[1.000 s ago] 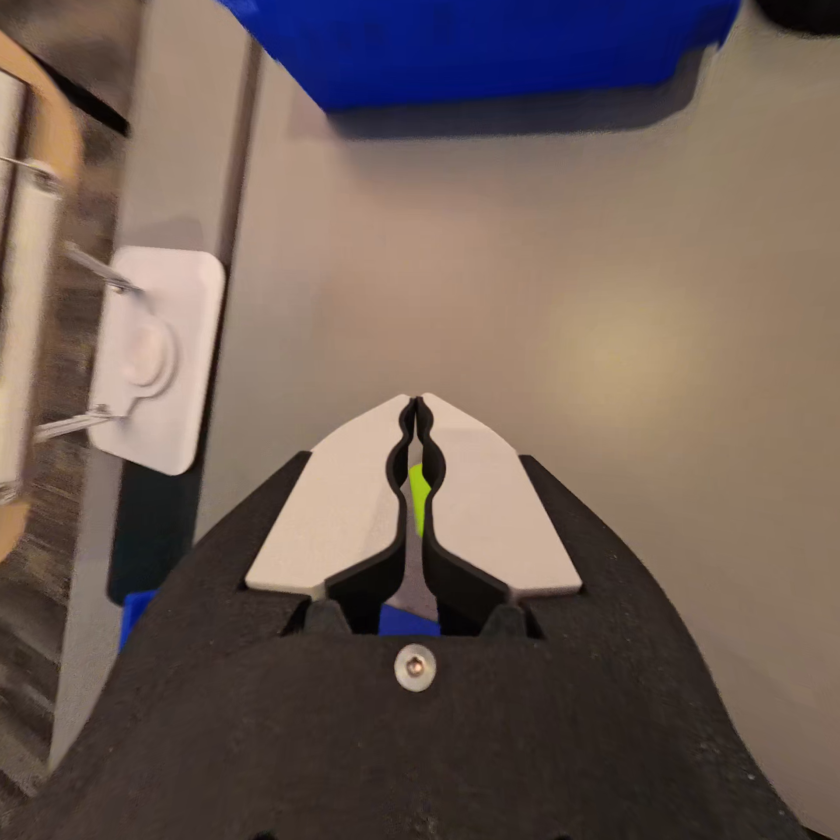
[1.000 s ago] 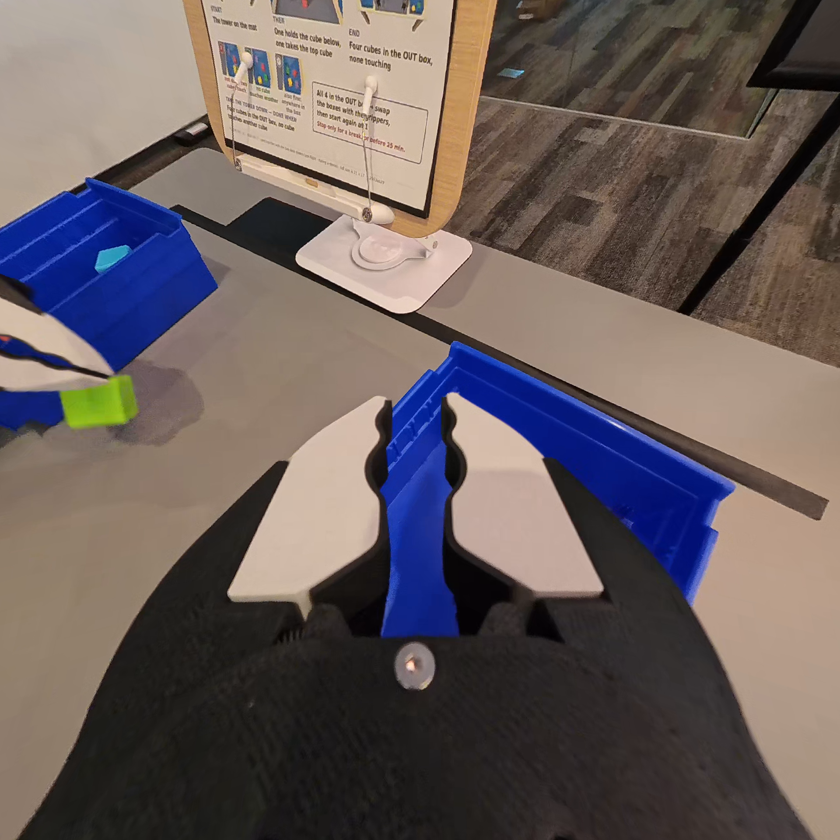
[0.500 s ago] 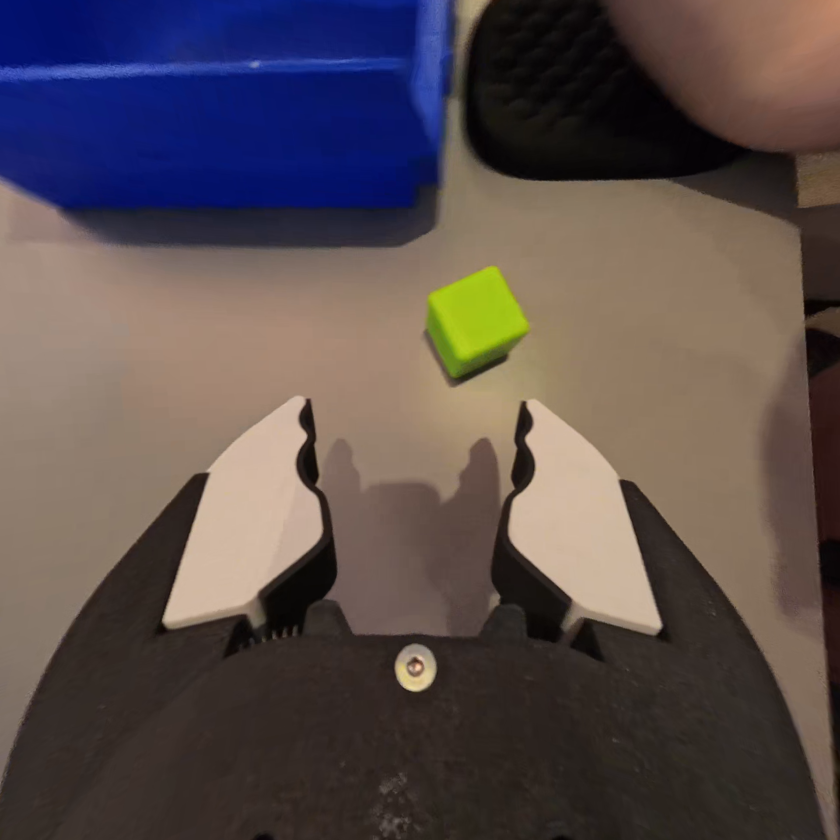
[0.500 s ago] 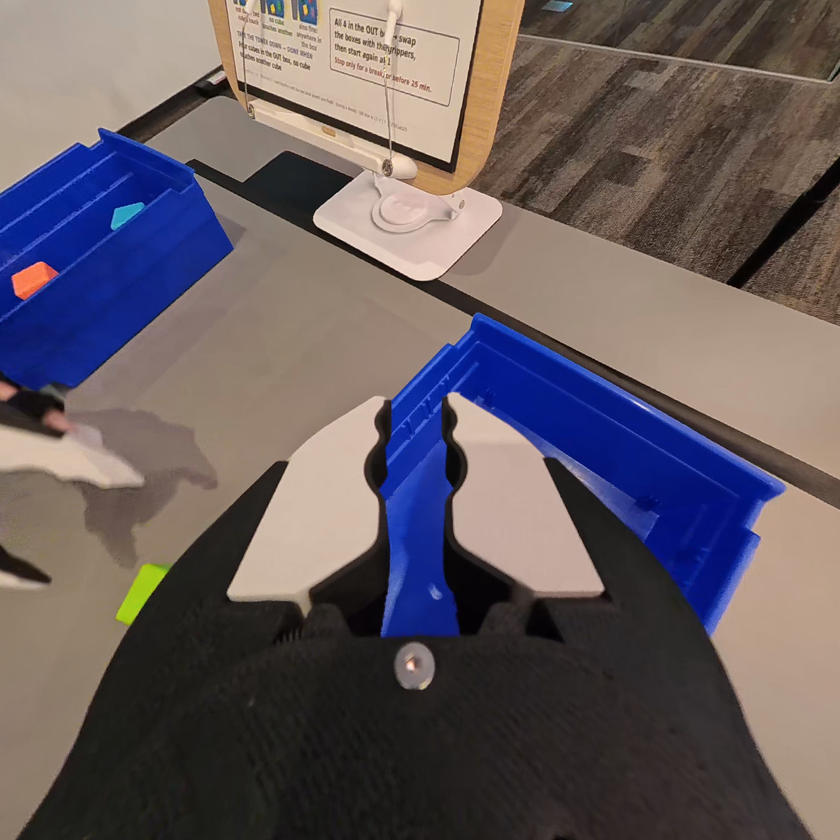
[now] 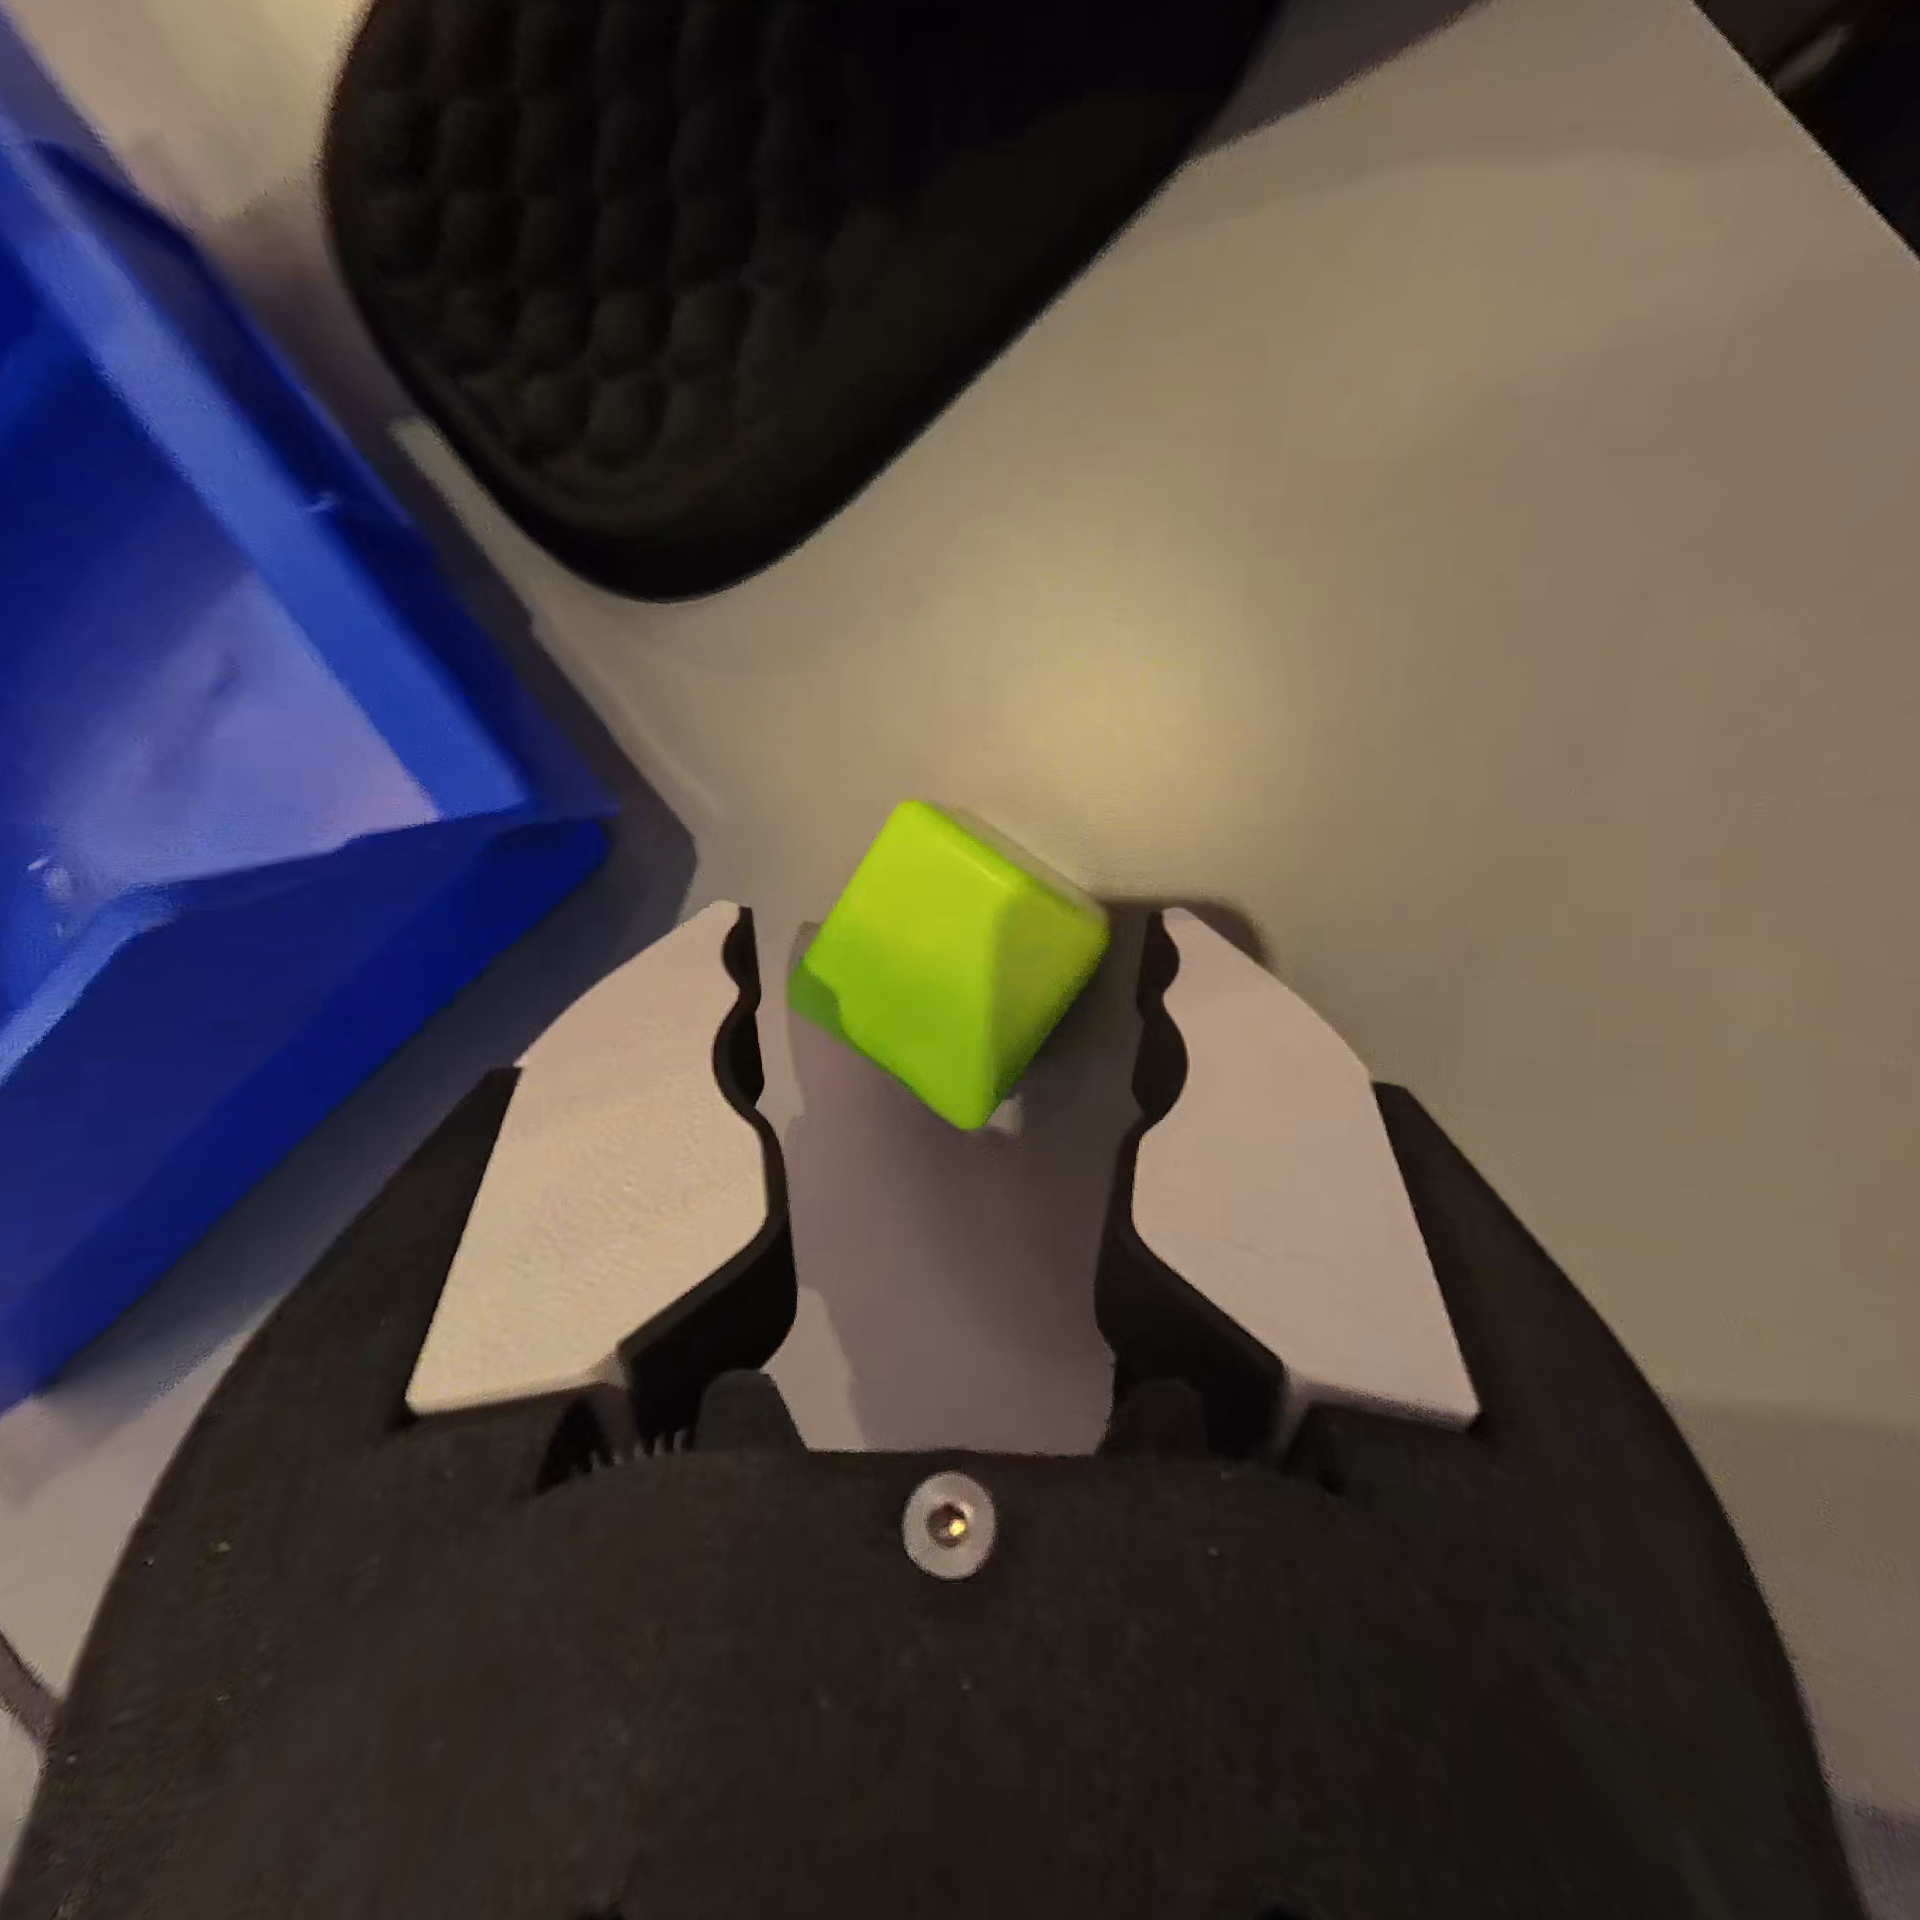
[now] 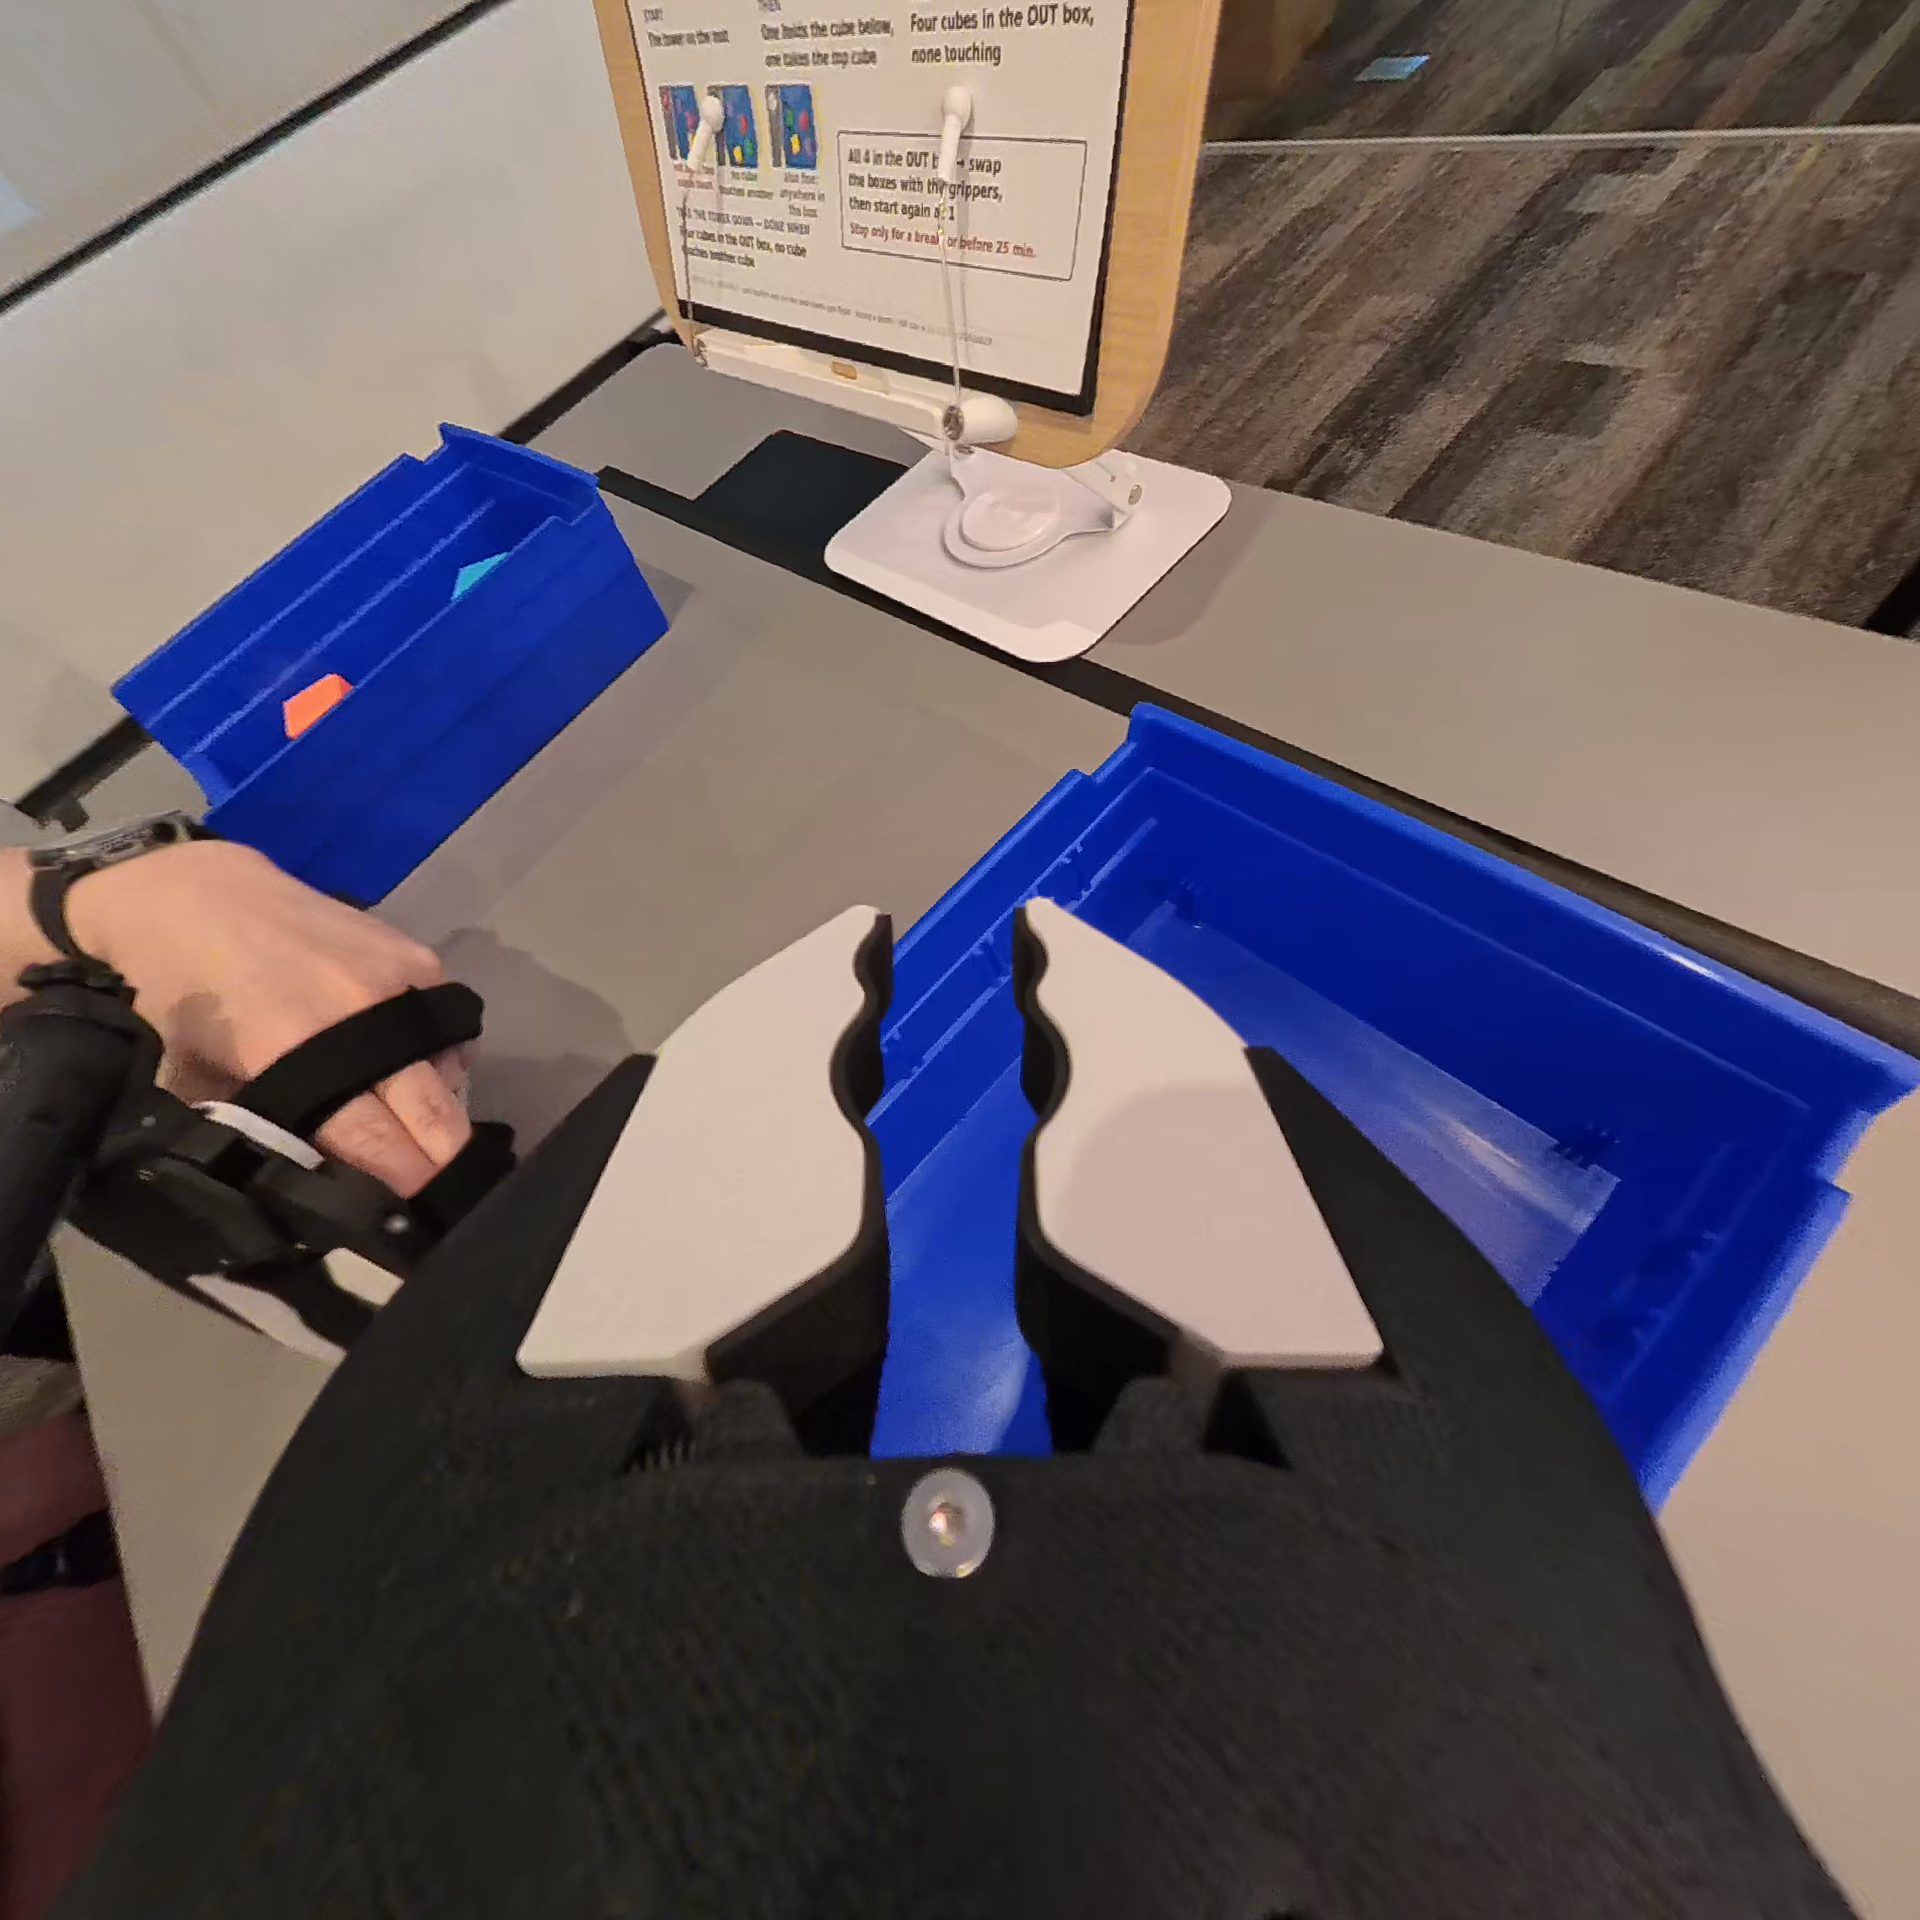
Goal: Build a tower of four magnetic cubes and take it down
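Note:
A lime-green cube (image 5: 945, 956) lies on the grey table (image 5: 1455, 727), turned diagonally. My left gripper (image 5: 951, 920) is open, and the cube sits between its fingertips with a small gap on each side. My right gripper (image 6: 956, 914) is empty, with a narrow gap between its fingers, and hovers over the near blue bin (image 6: 1455, 1039). An orange cube (image 6: 315, 701) and a cyan cube (image 6: 480, 571) lie in the far blue bin (image 6: 416, 790). A hand (image 6: 260, 997) holds the left gripper's body (image 6: 260, 1226) at the left, and its fingertips are hidden there.
In the left wrist view a blue bin (image 5: 208, 935) stands close on the left, and the black body of the right gripper (image 5: 779, 260) is just beyond the cube. A sign board on a white stand (image 6: 1029, 561) is at the table's back edge. Spacing between my two grippers at the tips: around 30 centimeters.
The left gripper held the green cube a second ago, then let it go on the table and opened. It has now moved forward so the cube sits between its fingers. The right gripper's opening is unchanged.

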A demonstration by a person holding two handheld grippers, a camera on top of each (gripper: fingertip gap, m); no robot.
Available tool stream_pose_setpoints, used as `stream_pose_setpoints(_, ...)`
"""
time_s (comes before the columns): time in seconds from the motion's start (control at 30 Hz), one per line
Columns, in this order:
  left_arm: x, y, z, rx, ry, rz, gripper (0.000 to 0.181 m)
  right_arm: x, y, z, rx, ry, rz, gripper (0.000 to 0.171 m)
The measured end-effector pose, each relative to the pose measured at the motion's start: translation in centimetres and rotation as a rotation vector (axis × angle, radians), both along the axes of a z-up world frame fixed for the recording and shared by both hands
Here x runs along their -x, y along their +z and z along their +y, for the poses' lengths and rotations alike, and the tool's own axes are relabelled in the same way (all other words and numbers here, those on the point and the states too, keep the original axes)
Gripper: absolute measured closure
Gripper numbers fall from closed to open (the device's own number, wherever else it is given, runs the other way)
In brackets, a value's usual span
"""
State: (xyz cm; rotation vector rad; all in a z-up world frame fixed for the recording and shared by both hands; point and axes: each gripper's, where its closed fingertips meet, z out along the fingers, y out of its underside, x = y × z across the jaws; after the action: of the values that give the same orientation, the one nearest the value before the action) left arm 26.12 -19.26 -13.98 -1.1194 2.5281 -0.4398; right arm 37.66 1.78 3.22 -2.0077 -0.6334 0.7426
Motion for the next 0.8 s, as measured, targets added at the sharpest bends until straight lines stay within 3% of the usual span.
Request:
stream_pose_setpoints(0.1,0.1,-1.0,-0.3,-0.005,-0.068,0.098,0.11,0.0,-0.3,-0.3,0.021,0.02,0.024,0.147)
stream_pose_setpoints(0.2,0.1,-2.0,-0.4,-0.016,-0.112,0.155,0.12,-0.3,-0.3,-0.3,0.026,0.019,0.034,0.148)
stream_pose_setpoints(0.37,0.2,-2.1,0.1,-0.008,-0.052,0.17,0.122,-0.1,-0.1,-0.5,0.032,0.045,0.056,0.148)
stream_pose_setpoints(0.57,2.6,0.8,4.1,-0.007,0.195,0.096,0.123,0.6,0.0,-0.6,0.029,0.064,0.055,0.148)
stream_pose_setpoints(0.67,5.5,2.9,8.9,-0.059,0.382,0.024,0.123,0.9,-0.4,-0.6,0.039,0.071,0.036,0.148)
stream_pose_setpoints(0.8,10.5,3.1,13.9,-0.043,0.659,0.089,0.123,1.5,-0.9,-0.4,0.053,0.077,0.006,0.148)
